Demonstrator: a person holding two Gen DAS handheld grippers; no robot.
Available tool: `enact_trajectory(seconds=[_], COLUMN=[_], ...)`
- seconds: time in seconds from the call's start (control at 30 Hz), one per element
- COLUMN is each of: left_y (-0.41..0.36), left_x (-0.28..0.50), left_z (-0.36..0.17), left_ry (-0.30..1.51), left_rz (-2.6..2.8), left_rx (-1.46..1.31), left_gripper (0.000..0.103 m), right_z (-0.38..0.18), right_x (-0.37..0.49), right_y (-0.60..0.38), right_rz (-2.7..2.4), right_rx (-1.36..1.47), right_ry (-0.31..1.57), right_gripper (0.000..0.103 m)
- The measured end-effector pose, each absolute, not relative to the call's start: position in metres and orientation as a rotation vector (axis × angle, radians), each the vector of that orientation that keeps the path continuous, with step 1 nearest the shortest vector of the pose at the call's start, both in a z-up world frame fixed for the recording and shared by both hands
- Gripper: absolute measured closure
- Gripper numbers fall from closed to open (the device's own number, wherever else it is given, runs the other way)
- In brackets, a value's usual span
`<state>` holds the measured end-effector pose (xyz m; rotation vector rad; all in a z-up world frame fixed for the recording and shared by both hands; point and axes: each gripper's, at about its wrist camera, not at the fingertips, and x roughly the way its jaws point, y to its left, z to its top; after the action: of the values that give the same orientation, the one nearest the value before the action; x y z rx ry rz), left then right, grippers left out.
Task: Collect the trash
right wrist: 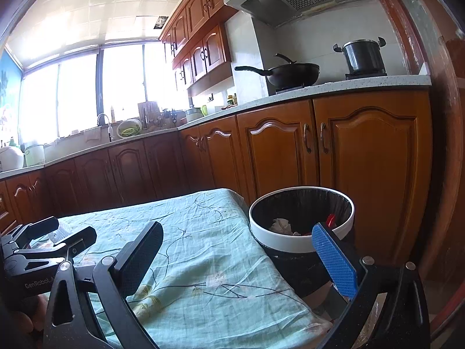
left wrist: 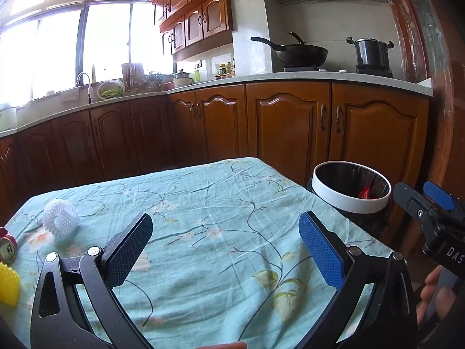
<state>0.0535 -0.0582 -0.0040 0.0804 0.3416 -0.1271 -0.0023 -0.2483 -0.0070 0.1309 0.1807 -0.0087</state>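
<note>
A table with a light green floral cloth (left wrist: 203,203) holds a white foam fruit net (left wrist: 61,218), a red can (left wrist: 7,245) lying on its side and a yellow foam net (left wrist: 8,285), all at the far left. My left gripper (left wrist: 225,250) is open and empty above the cloth. A white-rimmed bin with a black liner (left wrist: 351,189) stands off the table's right edge; it holds crumpled paper (right wrist: 280,225) and red scraps (right wrist: 330,220). My right gripper (right wrist: 237,258) is open and empty over the table's right edge, beside the bin (right wrist: 302,221).
Wooden kitchen cabinets (left wrist: 290,128) run behind the table under a pale counter (left wrist: 319,77) with a wok (left wrist: 299,52), a pot (left wrist: 372,52) and a sink area (left wrist: 84,84). A wooden door frame (left wrist: 436,87) stands at the right.
</note>
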Motion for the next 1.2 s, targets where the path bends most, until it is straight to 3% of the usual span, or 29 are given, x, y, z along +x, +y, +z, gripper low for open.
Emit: enact_trajectory(seconds=[1.2], left_y=[-0.0523], left_x=[0.0521], left_z=[-0.0013], left_ry=[0.344], left_rz=[-0.14], left_rx=[0.049], left_gripper=[0.0], right_z=[-0.0022], right_x=[-0.0071], right_y=[-0.2434], right_rz=[-0.003], right_rx=[0.12], right_ry=[0.166], right_gripper=[0.0])
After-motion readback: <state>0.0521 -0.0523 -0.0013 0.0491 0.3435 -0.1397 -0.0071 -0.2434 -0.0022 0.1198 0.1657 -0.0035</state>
